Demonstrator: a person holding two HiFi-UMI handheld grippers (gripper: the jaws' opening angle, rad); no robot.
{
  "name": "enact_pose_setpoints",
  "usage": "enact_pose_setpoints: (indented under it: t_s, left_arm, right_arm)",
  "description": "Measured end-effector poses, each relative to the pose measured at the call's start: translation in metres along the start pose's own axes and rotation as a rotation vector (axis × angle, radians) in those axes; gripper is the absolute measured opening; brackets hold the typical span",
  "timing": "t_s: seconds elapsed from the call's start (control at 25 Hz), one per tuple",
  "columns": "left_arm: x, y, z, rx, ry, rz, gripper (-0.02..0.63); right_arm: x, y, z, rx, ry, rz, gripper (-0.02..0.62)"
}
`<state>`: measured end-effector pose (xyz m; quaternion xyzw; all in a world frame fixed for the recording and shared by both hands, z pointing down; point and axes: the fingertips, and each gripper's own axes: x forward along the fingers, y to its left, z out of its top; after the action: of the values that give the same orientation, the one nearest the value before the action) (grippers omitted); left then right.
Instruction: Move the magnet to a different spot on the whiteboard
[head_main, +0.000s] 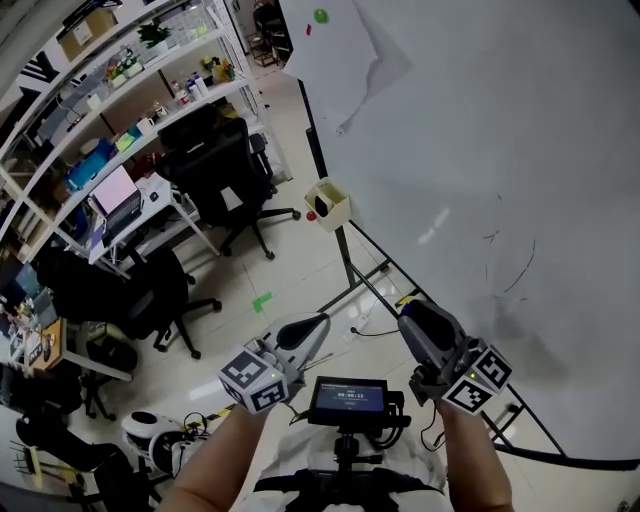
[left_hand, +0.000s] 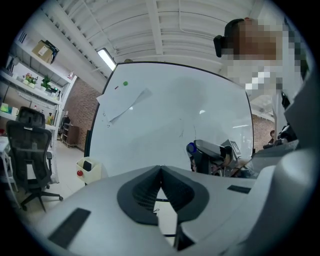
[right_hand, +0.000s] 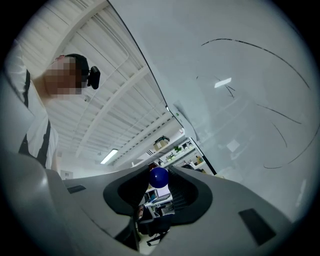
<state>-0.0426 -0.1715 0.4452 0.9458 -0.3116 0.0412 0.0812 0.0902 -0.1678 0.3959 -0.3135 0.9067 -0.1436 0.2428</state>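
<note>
Right gripper has the magnet: blue, round, pinched right at the tips of its fingers, which are clamped on it from both sides. Left gripper is empty, fingers closed tip to tip, and sits on the room side, farther from the whiteboard, so this is a right-hand job. Key relation: in the right gripper view the board fills the upper right and the ceiling the left, so the fingers look to be aimed up and roughly along the board face rather than at it, with the board off to their right. My read is that the tips need to swing toward the surface before the magnet can seat. It looks round, so there's no long axis to line up. View differences: the head view never shows the magnet, only the back of the right gripper in front of the board's lower part, near some marker strokes. The left gripper view catches it side-on at the right gripper's tip against the board, but I can't tell from there whether there's a gap or contact. The head view alone shows the occupied top-left corner, with a green magnet and a paper sheet.
</note>
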Motion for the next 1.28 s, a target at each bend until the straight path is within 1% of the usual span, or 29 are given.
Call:
enact_pose_setpoints:
  t_s: [0.12,0.2,0.32,0.44,0.56,0.68,0.76,0.84,0.96,1.12,1.28]
  left_arm:
    - [0.003,-0.002,-0.01,-0.014,0.039,-0.011,0.032]
    - [0.007,-0.004,-0.01,-0.011,0.055,-0.02,0.032]
    - [0.016,-0.005,-0.008,-0.002,0.057,-0.051,0.032]
    - [0.028,0.001,-0.012,-0.015,0.048,-0.088,0.032]
    - [0.046,0.008,-0.015,-0.035,0.044,-0.144,0.032]
    - [0.063,0.017,-0.011,-0.035,0.028,-0.202,0.032]
    - [0.075,0.029,-0.009,-0.026,0.015,-0.226,0.032]
    - [0.09,0.043,-0.008,-0.034,0.011,-0.254,0.032]
    - [0.109,0.058,0.0,-0.029,0.018,-0.334,0.032]
    - [0.131,0.083,0.014,-0.008,0.027,-0.431,0.032]
    - [0.138,0.103,0.022,-0.015,0.03,-0.506,0.032]
  right_arm:
    - [-0.005,0.0,-0.009,-0.02,0.018,-0.016,0.153]
    - [-0.009,-0.003,-0.009,-0.054,0.03,-0.034,0.153]
    - [-0.012,-0.008,-0.006,-0.105,0.043,-0.07,0.153]
    - [-0.015,-0.013,-0.006,-0.152,0.057,-0.105,0.153]
    - [-0.018,-0.022,-0.004,-0.187,0.057,-0.162,0.153]
    - [-0.019,-0.035,-0.002,-0.189,0.037,-0.231,0.153]
    - [-0.015,-0.044,-0.002,-0.208,0.041,-0.272,0.153]
    - [-0.009,-0.053,0.002,-0.241,0.048,-0.315,0.153]
    - [0.001,-0.065,0.013,-0.285,0.044,-0.391,0.153]
    - [0.018,-0.085,0.026,-0.309,0.022,-0.487,0.153]
    - [0.036,-0.086,0.031,-0.37,0.02,-0.564,0.153]
